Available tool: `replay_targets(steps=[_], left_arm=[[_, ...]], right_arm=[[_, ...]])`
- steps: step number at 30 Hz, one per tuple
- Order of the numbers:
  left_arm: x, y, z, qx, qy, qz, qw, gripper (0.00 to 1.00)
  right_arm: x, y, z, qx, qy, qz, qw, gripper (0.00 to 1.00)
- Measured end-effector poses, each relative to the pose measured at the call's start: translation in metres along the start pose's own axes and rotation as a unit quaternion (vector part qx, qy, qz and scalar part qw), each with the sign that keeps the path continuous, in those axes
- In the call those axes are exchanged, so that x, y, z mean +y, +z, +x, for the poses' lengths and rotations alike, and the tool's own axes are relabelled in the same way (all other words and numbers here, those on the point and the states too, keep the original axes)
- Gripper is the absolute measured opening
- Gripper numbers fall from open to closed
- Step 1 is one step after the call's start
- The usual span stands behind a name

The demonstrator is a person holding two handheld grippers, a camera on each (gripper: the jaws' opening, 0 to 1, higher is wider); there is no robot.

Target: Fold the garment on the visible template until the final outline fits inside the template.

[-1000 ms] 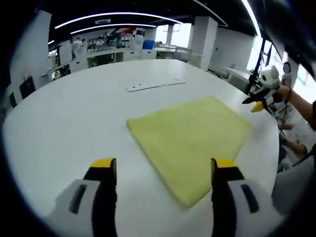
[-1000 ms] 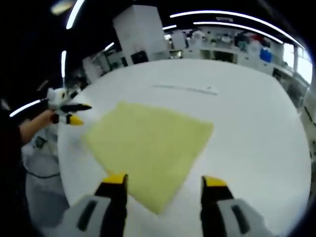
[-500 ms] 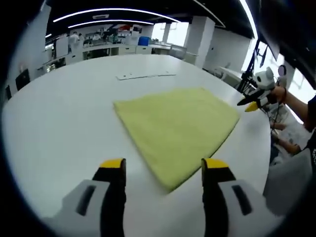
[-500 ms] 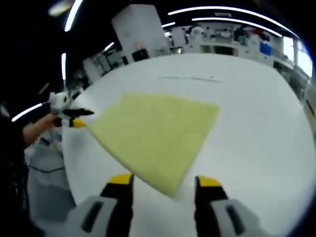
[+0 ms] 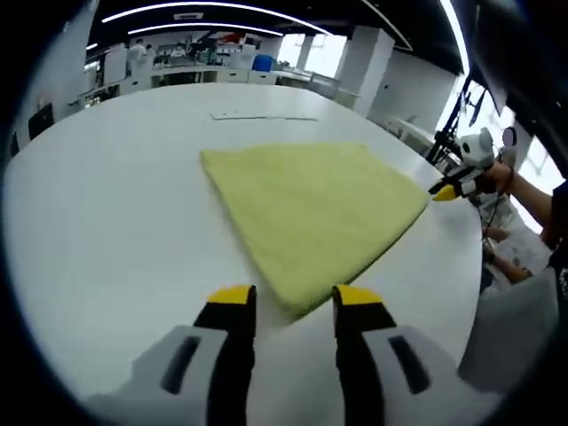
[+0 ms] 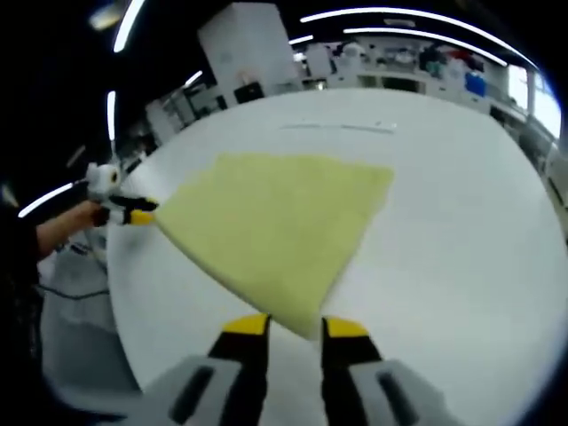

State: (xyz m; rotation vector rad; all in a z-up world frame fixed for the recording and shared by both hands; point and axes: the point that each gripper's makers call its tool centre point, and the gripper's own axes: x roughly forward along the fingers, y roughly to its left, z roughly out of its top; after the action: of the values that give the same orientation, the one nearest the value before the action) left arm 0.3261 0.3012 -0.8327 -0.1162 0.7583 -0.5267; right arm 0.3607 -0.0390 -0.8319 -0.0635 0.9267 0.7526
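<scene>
A yellow folded cloth (image 5: 311, 200) lies flat on the round white table (image 5: 106, 222). In the left gripper view my left gripper (image 5: 295, 299) sits low over the table, its jaws narrowed to either side of the cloth's near corner, with a gap left. In the right gripper view the cloth (image 6: 275, 217) points a corner between the jaws of my right gripper (image 6: 295, 327), which are close together but still apart. Each gripper also appears at the far corner in the other's view: the right gripper (image 5: 446, 188) and the left gripper (image 6: 142, 214), each held by a hand.
A thin pale strip (image 5: 262, 116) lies flat on the table beyond the cloth, also seen as a strip (image 6: 342, 127) in the right gripper view. Desks, shelves and a white pillar (image 5: 371, 62) stand behind. The table's edge (image 6: 120, 293) runs close to the right gripper.
Both grippers have come down and forward to opposite corners of the cloth. Both pairs of jaws have narrowed a good deal. The cloth has not moved.
</scene>
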Motion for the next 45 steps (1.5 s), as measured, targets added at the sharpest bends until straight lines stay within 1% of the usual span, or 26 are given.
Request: replay_targets(steps=[1,3,4,5,8,10,14,16,18,27,33,40,45], left_arm=[[0.000,-0.001,0.000,-0.001,0.001,0.003,1.0000,0.22],[0.002,-0.004,0.000,0.006,0.001,0.013,0.9999,0.18],[-0.001,-0.005,-0.001,0.004,-0.005,0.014,0.9999,0.16],[-0.001,-0.006,-0.001,0.007,-0.004,0.011,0.9999,0.14],[-0.002,-0.010,-0.001,0.013,-0.011,0.017,0.9997,0.06],[-0.005,-0.010,-0.001,0.014,-0.016,0.019,0.9996,0.02],[-0.006,-0.009,-0.001,0.013,-0.018,0.020,0.9995,0.01],[-0.007,-0.008,-0.003,0.013,-0.015,0.030,0.9993,0.01],[-0.005,-0.008,-0.002,0.013,-0.015,0.031,0.9993,0.01],[-0.013,-0.016,-0.009,0.022,-0.017,0.043,0.9987,0.00],[-0.011,-0.016,-0.010,0.024,-0.017,0.048,0.9984,0.00],[-0.013,-0.019,-0.012,0.028,-0.016,0.057,0.9979,0.00],[-0.016,-0.020,-0.014,0.021,-0.012,0.052,0.9984,0.01]], right_arm=[[-0.001,0.000,0.002,0.001,0.002,-0.002,1.0000,0.12],[0.000,-0.003,0.003,0.007,0.003,-0.006,1.0000,0.09],[0.000,-0.003,0.003,0.007,0.002,-0.009,0.9999,0.08],[-0.001,-0.003,0.004,0.007,0.002,-0.012,0.9999,0.07],[0.000,-0.002,0.003,0.005,0.000,-0.014,0.9999,0.01],[-0.001,-0.001,0.003,0.002,-0.005,-0.022,0.9997,0.00],[0.002,-0.002,0.001,0.001,0.000,-0.024,0.9997,0.00],[0.003,-0.003,0.001,0.001,0.002,-0.025,0.9997,0.00],[0.005,-0.005,-0.001,0.001,0.005,-0.023,0.9997,0.00],[0.006,-0.010,-0.006,0.001,0.010,-0.015,0.9998,0.00],[0.009,-0.013,-0.009,-0.003,0.012,-0.009,0.9999,0.00],[0.011,-0.017,-0.012,-0.003,0.019,-0.009,0.9998,0.00],[0.012,-0.018,-0.013,-0.004,0.014,-0.011,0.9998,0.00]])
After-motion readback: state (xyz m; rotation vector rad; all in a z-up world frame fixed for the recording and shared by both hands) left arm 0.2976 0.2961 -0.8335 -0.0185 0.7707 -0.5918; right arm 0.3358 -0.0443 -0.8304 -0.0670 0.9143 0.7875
